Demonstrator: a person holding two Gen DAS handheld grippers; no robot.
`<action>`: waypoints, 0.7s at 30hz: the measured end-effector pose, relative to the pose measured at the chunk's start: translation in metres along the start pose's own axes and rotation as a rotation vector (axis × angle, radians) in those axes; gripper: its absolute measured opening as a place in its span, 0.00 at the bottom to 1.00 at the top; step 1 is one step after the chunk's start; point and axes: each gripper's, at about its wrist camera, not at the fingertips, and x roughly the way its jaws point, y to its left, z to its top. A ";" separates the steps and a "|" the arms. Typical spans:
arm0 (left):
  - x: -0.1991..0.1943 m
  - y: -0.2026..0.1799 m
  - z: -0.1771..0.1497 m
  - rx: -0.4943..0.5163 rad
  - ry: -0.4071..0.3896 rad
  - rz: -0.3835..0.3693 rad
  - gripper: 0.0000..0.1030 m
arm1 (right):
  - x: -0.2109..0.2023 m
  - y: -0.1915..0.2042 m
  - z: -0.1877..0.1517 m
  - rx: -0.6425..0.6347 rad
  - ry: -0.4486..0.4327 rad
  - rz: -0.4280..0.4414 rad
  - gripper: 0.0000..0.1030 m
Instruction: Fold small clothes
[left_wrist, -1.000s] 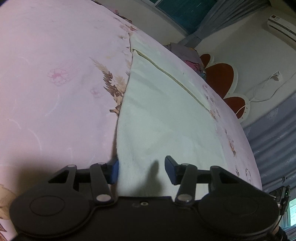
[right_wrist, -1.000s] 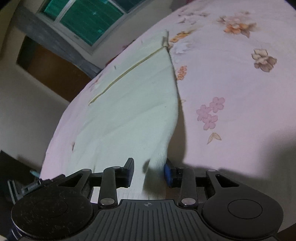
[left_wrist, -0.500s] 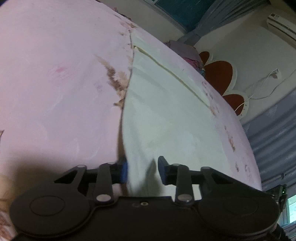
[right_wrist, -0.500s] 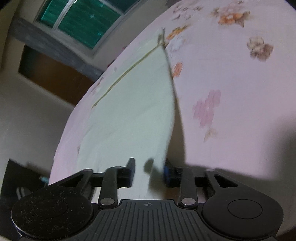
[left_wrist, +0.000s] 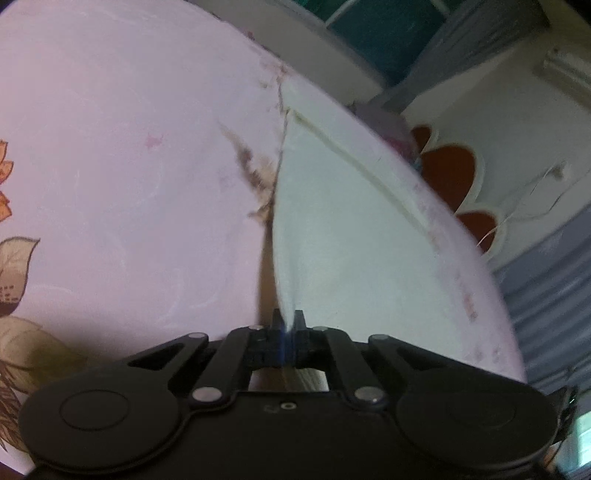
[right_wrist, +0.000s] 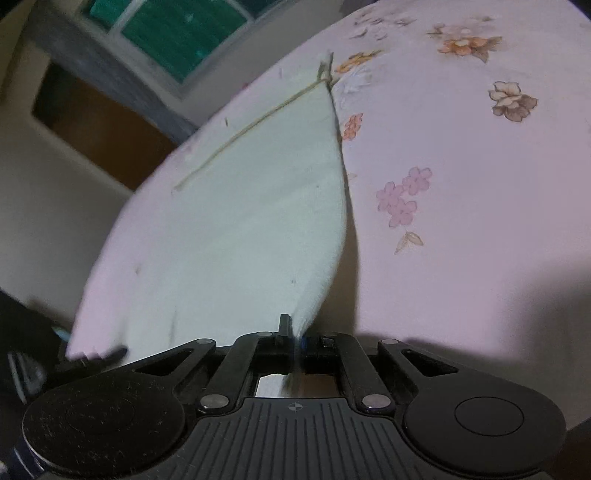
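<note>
A pale cream cloth (left_wrist: 354, 236) lies spread on a pink flowered bedsheet (left_wrist: 122, 177). Its far part carries a thin yellowish seam line. In the left wrist view my left gripper (left_wrist: 288, 325) is shut on the cloth's near left corner, and the fabric rises in a pinched ridge from the pads. In the right wrist view the same cloth (right_wrist: 251, 229) runs away from me, and my right gripper (right_wrist: 293, 332) is shut on its near right corner. The edge there lifts off the bedsheet (right_wrist: 461, 206) and casts a shadow.
A window (right_wrist: 184, 33) with green panes and a brown opening lie beyond the bed's far edge. A headboard with red scalloped panels (left_wrist: 450, 166), a white cable and grey curtains stand at the right of the left wrist view. A small pile of fabric (left_wrist: 380, 118) lies near the headboard.
Both grippers went from open astride the cloth's near corners to shut on them. The cloth edge between the jaws has bunched into a raised ridge at each side.
</note>
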 end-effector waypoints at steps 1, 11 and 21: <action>-0.005 -0.003 0.006 -0.011 -0.016 -0.023 0.03 | -0.005 0.001 0.003 0.018 -0.028 0.018 0.03; 0.042 -0.060 0.145 0.028 -0.152 -0.169 0.03 | 0.000 0.055 0.129 -0.015 -0.248 0.125 0.03; 0.196 -0.051 0.274 -0.059 -0.063 -0.123 0.03 | 0.113 0.039 0.286 0.120 -0.201 0.023 0.03</action>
